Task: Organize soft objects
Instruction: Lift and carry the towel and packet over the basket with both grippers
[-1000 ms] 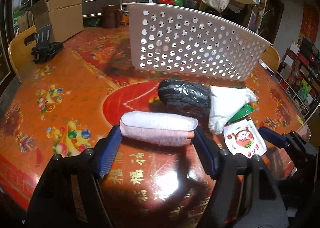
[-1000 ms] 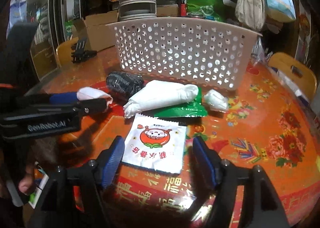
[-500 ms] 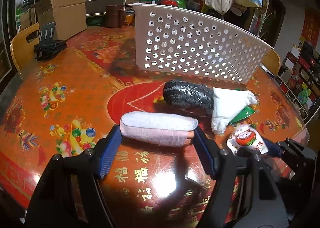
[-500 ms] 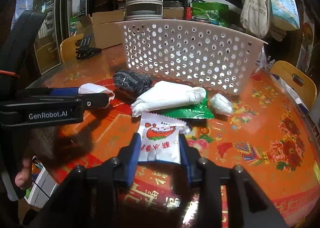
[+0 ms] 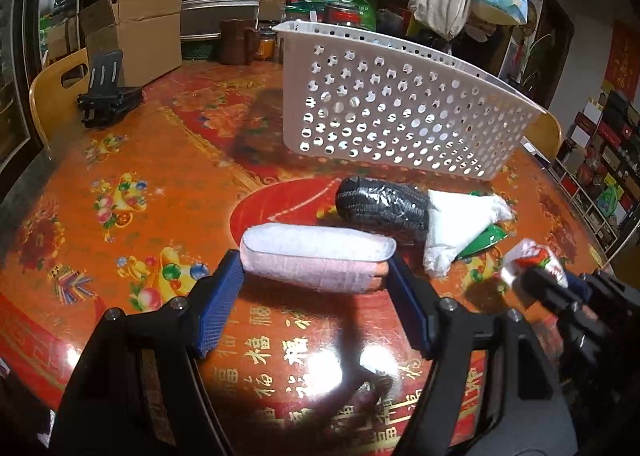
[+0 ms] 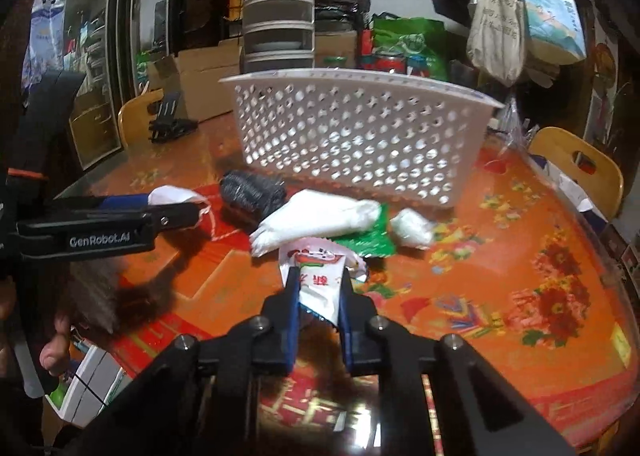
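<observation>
In front of the perforated white basket point(image 6: 356, 140), the right gripper point(image 6: 319, 288) has just clamped tight on the cartoon-printed white sachet point(image 6: 320, 276) and lifted it, while the left gripper point(image 5: 316, 276) pinches the pink-and-white rolled towel point(image 5: 316, 258), both ready for basketing.

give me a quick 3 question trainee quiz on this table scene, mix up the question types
1. True or false: the right tongs are shut on the white snack packet.
2. Multiple choice: what lies between the pads of the left tongs? A) the black roll B) the pink and white rolled cloth C) the green packet
3. Short answer: what stands on the table behind the loose soft items?

Key:
1. True; the packet is pinched between the pads.
2. B, the pink and white rolled cloth; the black roll and the green packet lie on the table beyond it.
3. The white perforated basket.
</observation>
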Motion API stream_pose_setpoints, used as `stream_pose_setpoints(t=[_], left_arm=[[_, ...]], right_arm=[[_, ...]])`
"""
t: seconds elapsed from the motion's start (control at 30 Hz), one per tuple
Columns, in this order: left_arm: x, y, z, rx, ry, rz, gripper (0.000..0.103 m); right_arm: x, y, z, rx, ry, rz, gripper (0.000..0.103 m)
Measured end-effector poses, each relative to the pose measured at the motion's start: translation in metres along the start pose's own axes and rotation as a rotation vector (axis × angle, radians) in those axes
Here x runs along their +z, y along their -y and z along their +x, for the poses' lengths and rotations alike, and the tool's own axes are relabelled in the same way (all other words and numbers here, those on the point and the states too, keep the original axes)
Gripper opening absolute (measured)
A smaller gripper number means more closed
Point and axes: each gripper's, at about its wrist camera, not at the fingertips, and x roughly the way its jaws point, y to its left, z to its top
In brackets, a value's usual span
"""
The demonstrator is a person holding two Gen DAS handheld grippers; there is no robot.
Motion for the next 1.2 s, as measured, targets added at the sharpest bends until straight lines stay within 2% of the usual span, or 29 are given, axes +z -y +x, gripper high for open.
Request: stream_pose_setpoints(t=[0.37,0.6,0.97,1.2], left_arm=[[0.015,0.007,-0.022,0.011,0.036,0.016,0.070],[0.042,0.009,-0.042,0.002,0.077,0.021,0.070],[0.113,0.021,-0.067,-0.013,0.135,0.043,0.070],[0.175,0.035,-0.056,-0.045,0.107,0.043,0.070]], right_arm=[[0.025,0.018,-0.017,-0.028,0.045,0.007,0.014],[0.057,0.029,-0.034,0.015,0.082,0.009,0.014],[0.109,0.053,-0.040,0.027,0.102,0.028,0.014],[0.156,0.067,-0.035,0.027,0.110,0.037,0.014]])
